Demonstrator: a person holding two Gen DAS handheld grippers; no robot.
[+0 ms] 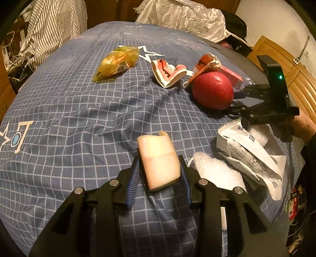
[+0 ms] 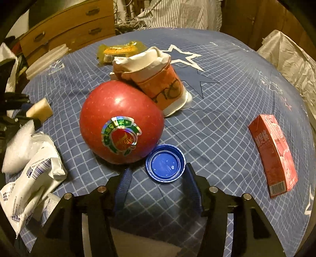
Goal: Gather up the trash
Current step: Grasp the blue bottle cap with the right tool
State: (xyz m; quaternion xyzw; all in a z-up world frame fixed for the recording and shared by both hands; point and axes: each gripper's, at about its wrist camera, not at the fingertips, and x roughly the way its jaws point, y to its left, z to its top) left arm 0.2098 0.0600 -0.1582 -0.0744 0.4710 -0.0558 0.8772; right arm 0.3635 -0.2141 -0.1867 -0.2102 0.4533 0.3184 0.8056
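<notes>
My left gripper (image 1: 160,170) is shut on a pale foam block (image 1: 159,156), held just above the blue checked bedcover (image 1: 79,110). My right gripper (image 2: 157,170) is open. A blue bottle cap (image 2: 165,163) lies open side up between its fingertips, close to the right finger and clear of the left one. Just beyond the cap sits a red apple (image 2: 121,122) with a shiny sticker. In the left wrist view the right gripper (image 1: 234,101) is low beside the apple (image 1: 212,92). Crushed paper cups (image 1: 168,72) and a yellow wrapper (image 1: 116,62) lie farther back.
A red drink carton (image 2: 273,154) lies to the right of the cap. White mailer bags and foam wrap (image 1: 250,154) are piled between the grippers. A crumpled plastic bag (image 1: 183,17), striped cloth (image 1: 49,25) and wooden drawers (image 2: 65,25) border the bed.
</notes>
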